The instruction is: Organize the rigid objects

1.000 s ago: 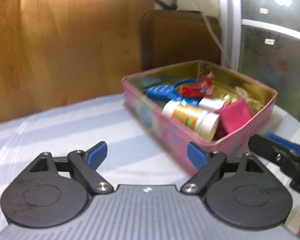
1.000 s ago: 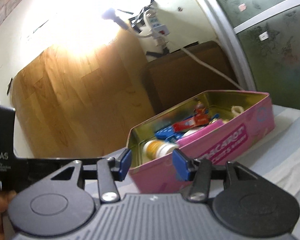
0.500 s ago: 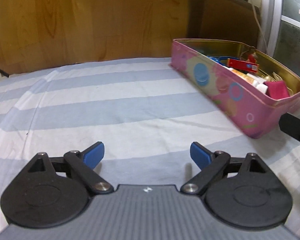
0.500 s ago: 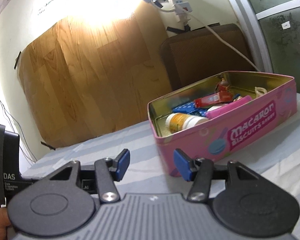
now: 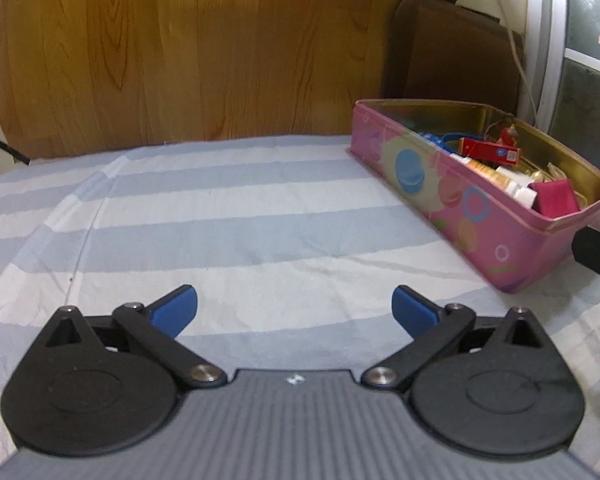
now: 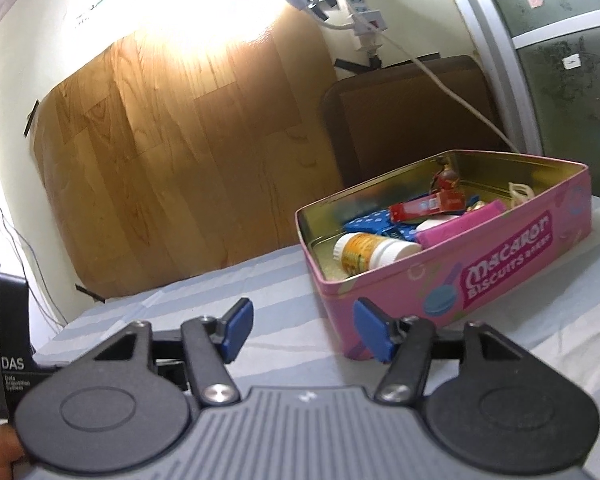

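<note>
Left tongs (image 5: pixel 295 308) spread wide, right tongs (image 6: pixel 302 330) partly parted, both empty (nothing loose on the striped bedsheet (image 5: pixel 228 216)). Withdraw level, clear of pink tin (image 6: pixel 480 272) wall. Tin lettering and bottle (image 6: pixel 370 255) inside legible from right view only.

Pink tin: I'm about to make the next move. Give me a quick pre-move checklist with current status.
1. Left gripper open and empty: ok.
2. Right gripper open and empty: ok.
3. Pink tin upright on the striped sheet, lid off: ok.
4. White bottle lying inside the tin: ok.
5. Loose items left on the sheet: none visible; beyond the frames, cannot tell.
</note>
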Demonstrator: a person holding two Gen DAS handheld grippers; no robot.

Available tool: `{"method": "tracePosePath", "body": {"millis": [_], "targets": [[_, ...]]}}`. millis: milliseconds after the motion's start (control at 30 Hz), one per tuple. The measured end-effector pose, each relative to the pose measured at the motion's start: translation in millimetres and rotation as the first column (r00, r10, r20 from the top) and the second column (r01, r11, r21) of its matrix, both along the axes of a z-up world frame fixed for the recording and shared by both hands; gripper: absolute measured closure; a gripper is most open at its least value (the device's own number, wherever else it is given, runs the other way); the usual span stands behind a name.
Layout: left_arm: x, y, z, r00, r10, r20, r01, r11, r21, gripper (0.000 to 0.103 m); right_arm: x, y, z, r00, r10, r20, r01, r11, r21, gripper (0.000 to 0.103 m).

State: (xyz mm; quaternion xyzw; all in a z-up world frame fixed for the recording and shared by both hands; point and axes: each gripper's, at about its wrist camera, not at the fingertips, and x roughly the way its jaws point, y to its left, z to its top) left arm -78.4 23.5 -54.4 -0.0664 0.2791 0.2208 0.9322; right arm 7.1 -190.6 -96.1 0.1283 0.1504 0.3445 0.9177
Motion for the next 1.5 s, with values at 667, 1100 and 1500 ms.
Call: {"method": "tracePosePath", "body": {"millis": [667, 1100, 1500], "targets": [[-13, -35, 24, 0.999, -0.004, 0.037, 0.0, 0.993, 0.117, 0.0, -15, -22, 11, 0.997, -0.071, 0.0, 0.071, 0.996, 0.051, 0.0], [-17, -53, 28, 0.998, 0.027, 0.052, -0.036, 0.982, 0.184, 0.0, -14, -26, 6, 0.995, -0.094, -0.022, 0.095, 0.994, 0.059, 0.0], [-9, -67, 19, 0.999, -0.031, -0.031, 0.036, 0.984, 0.176, 0.0, -14, -27, 5, 0.994, -0.102, -0.03, 0.103, 0.993, 0.062, 0.0]]}}
